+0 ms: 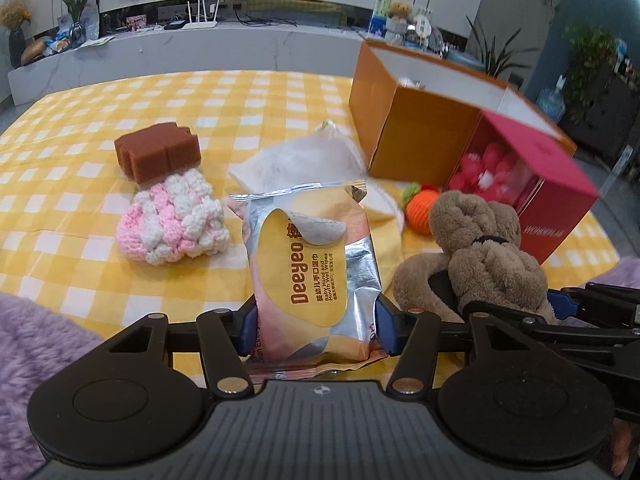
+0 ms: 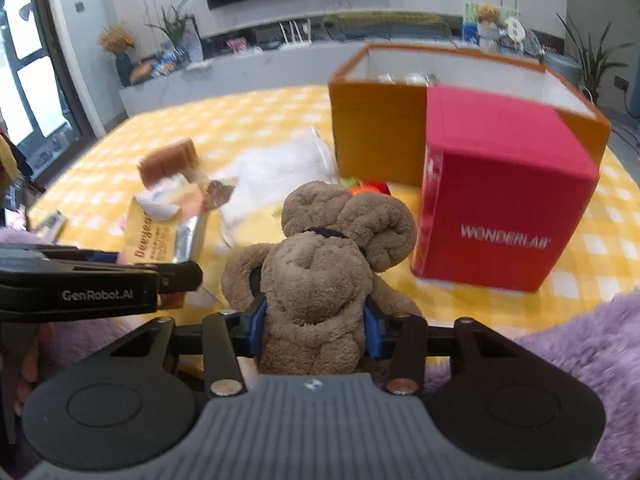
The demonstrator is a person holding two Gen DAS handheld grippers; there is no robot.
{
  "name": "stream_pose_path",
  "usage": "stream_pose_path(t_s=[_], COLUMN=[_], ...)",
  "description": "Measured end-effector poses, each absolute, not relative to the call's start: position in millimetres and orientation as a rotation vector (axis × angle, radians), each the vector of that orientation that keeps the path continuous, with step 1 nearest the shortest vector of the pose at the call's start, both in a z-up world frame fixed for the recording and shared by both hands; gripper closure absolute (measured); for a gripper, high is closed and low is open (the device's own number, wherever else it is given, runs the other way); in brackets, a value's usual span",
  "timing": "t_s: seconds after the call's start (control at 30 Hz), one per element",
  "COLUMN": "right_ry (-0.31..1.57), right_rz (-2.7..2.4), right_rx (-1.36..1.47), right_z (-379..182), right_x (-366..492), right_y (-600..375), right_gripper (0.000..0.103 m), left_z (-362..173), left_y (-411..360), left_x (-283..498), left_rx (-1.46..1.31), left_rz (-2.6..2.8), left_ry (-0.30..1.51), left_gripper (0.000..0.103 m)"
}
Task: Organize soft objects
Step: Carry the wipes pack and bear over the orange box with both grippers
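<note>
My left gripper (image 1: 316,324) is shut on a wet-wipes pack (image 1: 312,272), yellow and silver, held above the yellow checked tablecloth (image 1: 72,184). My right gripper (image 2: 314,330) is shut on a brown plush toy (image 2: 320,272), also seen in the left wrist view (image 1: 480,248). The wipes pack also shows in the right wrist view (image 2: 164,236). An open orange box (image 2: 376,136) stands behind a red box (image 2: 500,200). On the cloth lie a brown sponge (image 1: 158,152), a pink-and-white crochet piece (image 1: 172,220), a white pouch (image 1: 300,160) and an orange knitted toy (image 1: 422,206).
A purple fuzzy blanket (image 2: 592,352) lies at the near edges on both sides. The red box shows red and white balls through its window (image 1: 492,168). A white counter (image 1: 200,48) with plants and a router runs behind the table.
</note>
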State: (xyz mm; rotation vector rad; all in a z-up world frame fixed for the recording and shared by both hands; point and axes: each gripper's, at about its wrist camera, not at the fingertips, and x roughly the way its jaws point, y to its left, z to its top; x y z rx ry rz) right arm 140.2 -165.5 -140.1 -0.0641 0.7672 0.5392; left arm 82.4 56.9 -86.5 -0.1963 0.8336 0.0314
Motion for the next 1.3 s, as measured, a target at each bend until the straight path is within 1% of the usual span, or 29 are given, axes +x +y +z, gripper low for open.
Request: stream_pose_path(t_s=[0.17,0.37,0.53,0.73,1.0,1.3], right_ry=[0.682,0.581,0.554,0.535,0.613,0.805], right_rz=[0.589,0.597,0.551,0.478,0.399,0.411], right_rx=[-0.071,-0.064,-0.052,-0.107,-0.121,-0.203], right_z=[-108.6,-70.0,-46.0,-23.9,-15.9,-49.5], right_x=[129.1,137.4,166.2,206.0,287.8,384.5], right_y=[-167.1,-175.5,-193.3,-215.5,-248.1,-261.4], right_gripper=[0.056,0.056,0.056,0.056,0.056,0.056], left_z=[-55.6,-16.9,10.1,25.7,24.6,-3.9], left_y=[63.3,55.7,41.8,11.7,-28.5,-64.1], left_x=[78.2,94.8,126.7,181.2,268.1,347.1], left_rx=[-0.217,-0.19,-0.177,-0.133,-0.088,-0.05], left_rz=[0.038,0.01,-0.073,-0.175,-0.283,-0.345], left_ry=[0.787,0.747,0.721,0.727,0.786,0.879], left_gripper=[0.039,0.039,0.039,0.039,0.039,0.039])
